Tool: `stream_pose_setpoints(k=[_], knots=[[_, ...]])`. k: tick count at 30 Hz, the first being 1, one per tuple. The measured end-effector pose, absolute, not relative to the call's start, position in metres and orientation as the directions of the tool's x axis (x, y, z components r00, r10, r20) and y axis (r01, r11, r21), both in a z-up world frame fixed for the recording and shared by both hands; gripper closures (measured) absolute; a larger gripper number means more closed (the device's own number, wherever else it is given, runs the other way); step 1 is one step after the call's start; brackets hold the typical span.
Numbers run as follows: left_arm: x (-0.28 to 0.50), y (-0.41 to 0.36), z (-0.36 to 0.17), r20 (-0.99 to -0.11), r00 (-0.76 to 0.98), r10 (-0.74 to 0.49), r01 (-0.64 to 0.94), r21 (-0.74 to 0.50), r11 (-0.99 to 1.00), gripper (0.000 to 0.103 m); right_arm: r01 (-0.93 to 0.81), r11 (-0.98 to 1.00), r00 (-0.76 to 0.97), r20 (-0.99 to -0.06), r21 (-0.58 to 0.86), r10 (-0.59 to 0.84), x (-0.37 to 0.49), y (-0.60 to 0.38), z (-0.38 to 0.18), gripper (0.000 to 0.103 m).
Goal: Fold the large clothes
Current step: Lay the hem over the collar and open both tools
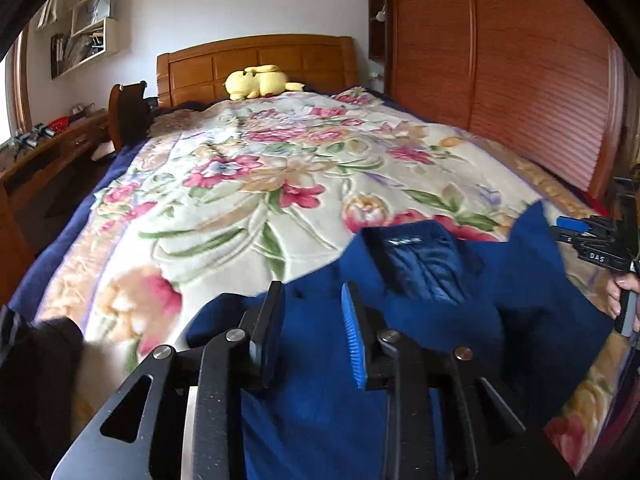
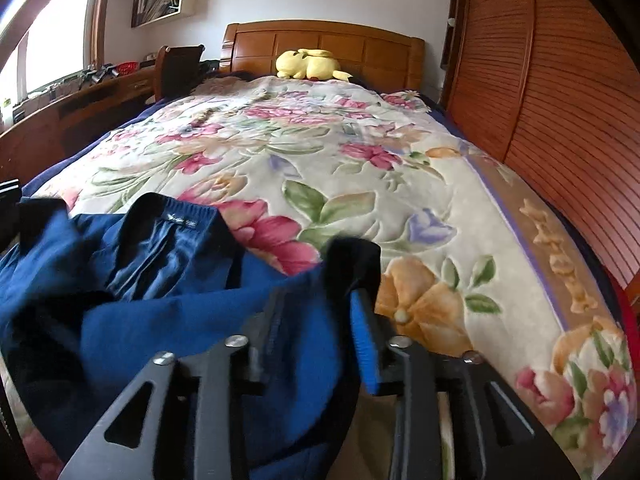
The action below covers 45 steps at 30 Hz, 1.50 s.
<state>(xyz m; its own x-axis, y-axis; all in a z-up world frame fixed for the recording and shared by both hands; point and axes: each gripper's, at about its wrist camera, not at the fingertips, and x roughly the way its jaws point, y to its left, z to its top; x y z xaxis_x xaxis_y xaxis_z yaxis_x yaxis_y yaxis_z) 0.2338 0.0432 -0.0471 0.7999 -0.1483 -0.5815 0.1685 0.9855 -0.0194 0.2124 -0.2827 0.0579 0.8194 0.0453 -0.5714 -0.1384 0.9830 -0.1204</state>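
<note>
Both my grippers, left (image 1: 312, 332) and right (image 2: 320, 332), gape over the blue garment (image 1: 400, 280); slack cloth could bunch crooked.

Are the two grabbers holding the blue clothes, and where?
No. Left gripper and right gripper are open over the dark blue fleece garment; neither pinches it.

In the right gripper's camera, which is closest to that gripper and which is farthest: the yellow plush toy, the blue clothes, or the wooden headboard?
1. Blue clothes: right at the right gripper, lower left.
2. Yellow plush toy: far end of the bed, at the top.
3. Wooden headboard: just behind the toy, farthest.
</note>
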Motion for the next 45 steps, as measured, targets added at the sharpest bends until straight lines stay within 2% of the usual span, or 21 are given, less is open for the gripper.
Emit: stream_pose_setpoints(k=[3, 6, 10, 18, 23, 25, 30, 31, 33, 34, 36, 45], knots=[[0.219, 0.044, -0.053, -0.566, 0.802, -0.188, 0.19, -0.056, 0.98, 0.072, -0.144, 0.981, 0.821, -0.569, -0.129, 0.046, 0.205, -0.279, 0.057, 0.049], [0.208, 0.045, -0.057, -0.563, 0.804, -0.191, 0.193, -0.057, 0.98, 0.072, -0.172, 0.976, 0.816, -0.574, -0.137, 0.064, 0.188, -0.268, 0.055, 0.047], [0.196, 0.051, -0.063, -0.565, 0.787, -0.246, 0.234, -0.095, 0.968, 0.072, -0.245, 0.96, 0.782, -0.613, -0.133, 0.114, 0.179, -0.252, 0.05, 0.046], [0.187, 0.056, -0.076, -0.587, 0.77, -0.25, 0.247, -0.087, 0.965, 0.072, -0.325, 0.936, 0.703, -0.697, -0.138, 0.141, 0.172, -0.222, 0.045, 0.046], [0.184, 0.056, -0.081, -0.599, 0.76, -0.253, 0.257, -0.081, 0.963, 0.072, -0.351, 0.908, 0.649, -0.759, -0.231, 0.058, 0.182, -0.212, 0.038, 0.046], [0.183, 0.055, -0.08, -0.597, 0.761, -0.252, 0.259, -0.077, 0.963, 0.072, -0.334, 0.891, 0.648, -0.762, -0.307, -0.019, 0.188, -0.211, 0.034, 0.046], [0.182, 0.059, -0.079, -0.591, 0.769, -0.245, 0.249, -0.078, 0.965, 0.072, -0.321, 0.874, 0.63, -0.771, -0.365, -0.091, 0.214, -0.226, 0.037, 0.047], [0.181, 0.06, -0.079, -0.59, 0.77, -0.244, 0.245, -0.08, 0.966, 0.072, -0.317, 0.873, 0.631, -0.769, -0.372, -0.099, 0.221, -0.226, 0.037, 0.053], [0.18, 0.064, -0.08, -0.589, 0.771, -0.241, 0.239, -0.084, 0.967, 0.072, -0.333, 0.865, 0.627, -0.773, -0.375, -0.094, 0.234, -0.225, 0.042, 0.091], [0.179, 0.065, -0.08, -0.59, 0.771, -0.239, 0.235, -0.085, 0.968, 0.072, -0.344, 0.857, 0.628, -0.772, -0.384, -0.094, 0.24, -0.222, 0.043, 0.095], [0.179, 0.07, -0.082, -0.591, 0.771, -0.235, 0.227, -0.089, 0.97, 0.072, -0.363, 0.834, 0.651, -0.754, -0.414, -0.091, 0.251, -0.212, 0.047, 0.098], [0.182, 0.078, -0.084, -0.592, 0.773, -0.229, 0.213, -0.098, 0.972, 0.072, -0.362, 0.813, 0.737, -0.674, -0.457, -0.051, 0.304, -0.161, 0.075, 0.098]])
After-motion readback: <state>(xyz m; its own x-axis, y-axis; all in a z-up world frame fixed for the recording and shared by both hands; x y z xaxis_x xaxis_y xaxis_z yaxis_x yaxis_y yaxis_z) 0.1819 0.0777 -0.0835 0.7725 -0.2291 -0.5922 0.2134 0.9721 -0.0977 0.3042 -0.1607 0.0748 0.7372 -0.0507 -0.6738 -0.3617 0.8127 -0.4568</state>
